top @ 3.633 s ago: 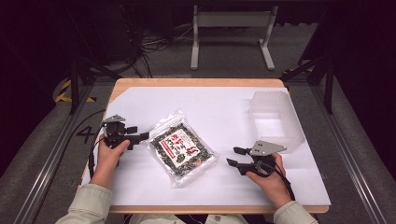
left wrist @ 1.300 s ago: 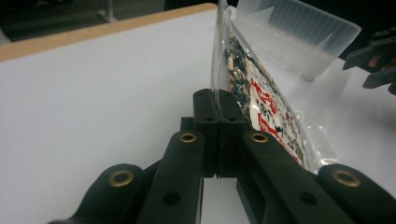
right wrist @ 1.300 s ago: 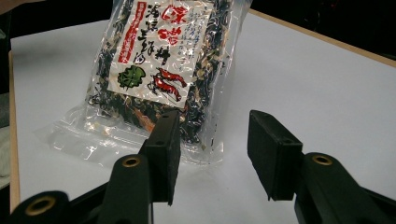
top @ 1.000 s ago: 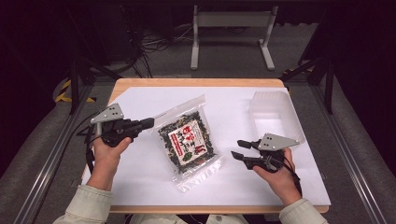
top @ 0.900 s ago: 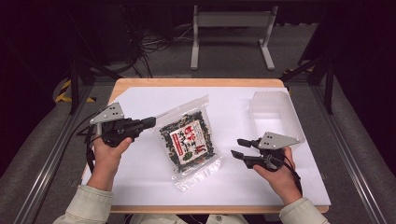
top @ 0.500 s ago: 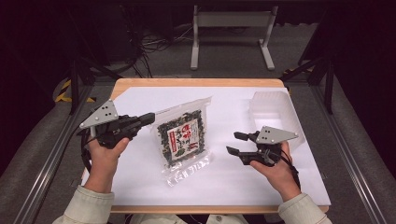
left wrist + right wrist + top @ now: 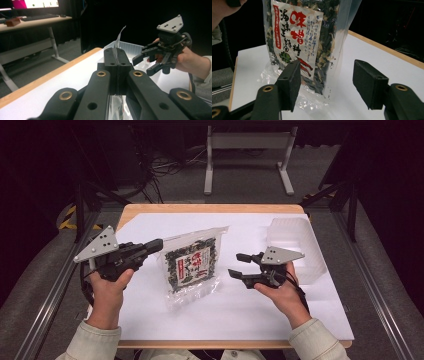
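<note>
Right now my table (image 7: pixel 150 222), under its white sheet, carries the whole job, so I start there and work down. At its far right corner sits a clear tub (image 7: pixel 295 247), well apart from the tongs on my left. Between my two hands the bag (image 7: pixel 192 265) of dried seaweed hangs nearly upright, its lower end crumpled against the sheet and its top corner raised toward the left.

My left tongs (image 7: pixel 156 246) are fully closed on that clear top edge of the bag; in the left gripper view the film (image 7: pixel 116 51) runs up out of the seam between the two pressed pads. My right tongs (image 7: pixel 239 264) are spread wide and have hold of nothing. In the right gripper view they face the bag's label (image 7: pixel 297 37) with the bag just beyond the pads, not between them.

I judge the step in hand to be a lift with one side while the other comes in for a second grip. The next move, as I see it, calls for bringing the right tongs forward until the bag's free side edge sits between the pads, then closing on film rather than on the bulky filling. The slack plastic may slide or fold away, so I would go in slowly and square.
</note>
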Demonstrator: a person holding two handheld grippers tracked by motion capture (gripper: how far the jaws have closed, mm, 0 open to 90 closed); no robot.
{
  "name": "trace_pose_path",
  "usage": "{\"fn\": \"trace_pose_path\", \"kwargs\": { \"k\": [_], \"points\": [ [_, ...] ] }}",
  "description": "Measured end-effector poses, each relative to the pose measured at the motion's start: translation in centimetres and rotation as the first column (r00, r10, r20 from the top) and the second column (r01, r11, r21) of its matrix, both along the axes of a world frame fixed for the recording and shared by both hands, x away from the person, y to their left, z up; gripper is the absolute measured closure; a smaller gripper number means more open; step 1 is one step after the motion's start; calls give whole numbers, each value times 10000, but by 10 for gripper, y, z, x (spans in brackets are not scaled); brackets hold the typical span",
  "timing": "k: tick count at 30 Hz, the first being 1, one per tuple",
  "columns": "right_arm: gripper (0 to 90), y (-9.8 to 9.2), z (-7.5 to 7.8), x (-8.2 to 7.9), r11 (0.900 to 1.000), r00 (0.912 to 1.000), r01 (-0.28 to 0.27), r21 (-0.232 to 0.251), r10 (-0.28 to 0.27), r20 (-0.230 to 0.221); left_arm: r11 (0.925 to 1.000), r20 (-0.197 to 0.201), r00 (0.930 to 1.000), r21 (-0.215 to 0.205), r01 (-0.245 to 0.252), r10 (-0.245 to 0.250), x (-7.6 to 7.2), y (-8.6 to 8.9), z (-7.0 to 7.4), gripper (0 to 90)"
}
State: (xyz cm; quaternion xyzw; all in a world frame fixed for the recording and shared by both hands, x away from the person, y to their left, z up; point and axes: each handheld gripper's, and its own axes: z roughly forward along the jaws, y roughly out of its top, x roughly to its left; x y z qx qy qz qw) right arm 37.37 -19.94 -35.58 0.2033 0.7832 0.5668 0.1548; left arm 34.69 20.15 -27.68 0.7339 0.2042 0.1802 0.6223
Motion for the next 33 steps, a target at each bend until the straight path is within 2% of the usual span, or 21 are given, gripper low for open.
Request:
{"fn": "trace_pose_path", "kwargs": {
  "k": [10,13,16,22,27,29,33],
  "points": [
    [358,24,1,14,9975,9989,-445,544,436,184,9994,354,9992,-289,195,-185,-10,2,9,900],
    [352,30,0,17,9945,9980,-615,852,601,189,9992,389,9988,-259,316,-305,-12,2,11,900],
    [347,37,-1,20,9931,9963,-864,797,861,74,9990,438,9984,-259,378,-366,-15,1,13,900],
    [306,51,-6,24,9828,9873,-1550,1002,1577,-198,9983,631,9970,-358,466,-443,-20,0,18,900],
    [293,60,-9,24,9710,9769,-2109,1127,2134,-107,9972,670,9961,-439,608,-578,-20,-2,19,900],
    [293,62,-9,24,9699,9756,-2170,1108,2192,-82,9966,686,9956,-466,673,-641,-20,-2,19,900],
    [354,67,-10,24,9591,9654,-2576,1176,2607,-108,9973,665,9961,-410,608,-580,-19,-3,18,900]
  ]
}}
